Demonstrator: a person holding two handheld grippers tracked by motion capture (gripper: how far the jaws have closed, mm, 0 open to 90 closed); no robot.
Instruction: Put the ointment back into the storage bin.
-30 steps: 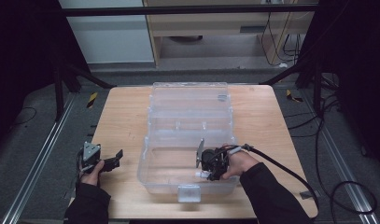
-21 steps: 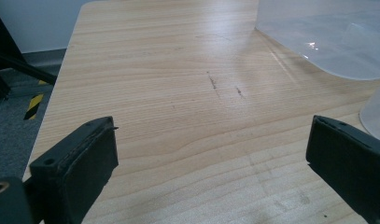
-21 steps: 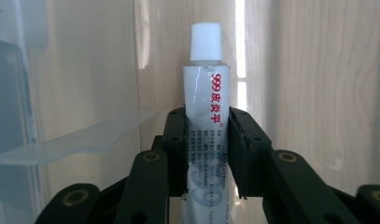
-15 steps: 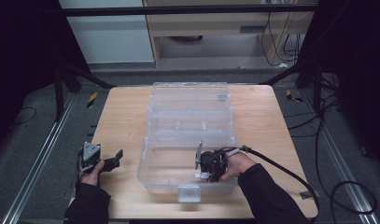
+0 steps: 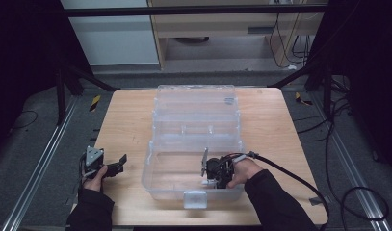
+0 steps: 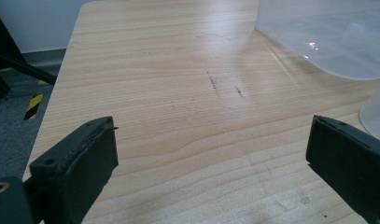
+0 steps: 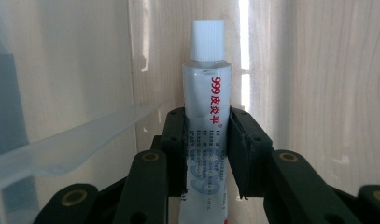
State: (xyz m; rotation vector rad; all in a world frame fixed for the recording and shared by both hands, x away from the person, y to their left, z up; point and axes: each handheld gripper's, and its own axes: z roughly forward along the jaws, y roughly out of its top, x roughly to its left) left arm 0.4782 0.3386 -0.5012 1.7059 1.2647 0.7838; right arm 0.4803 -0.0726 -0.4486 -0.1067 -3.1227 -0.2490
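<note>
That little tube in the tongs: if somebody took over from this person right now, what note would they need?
Right tongs: shut on the tube, a small white-capped tube with red print, held low inside the clear plastic box at its near end.
Left tongs: open, holding nothing, over the bare wooden table to the left of the box.
Done: the tube is gripped and inside the box.
Left: probably set it on the box floor and let go. Whether it touches the floor yet cannot be told, and the open lid likely needs shutting afterwards.
</note>
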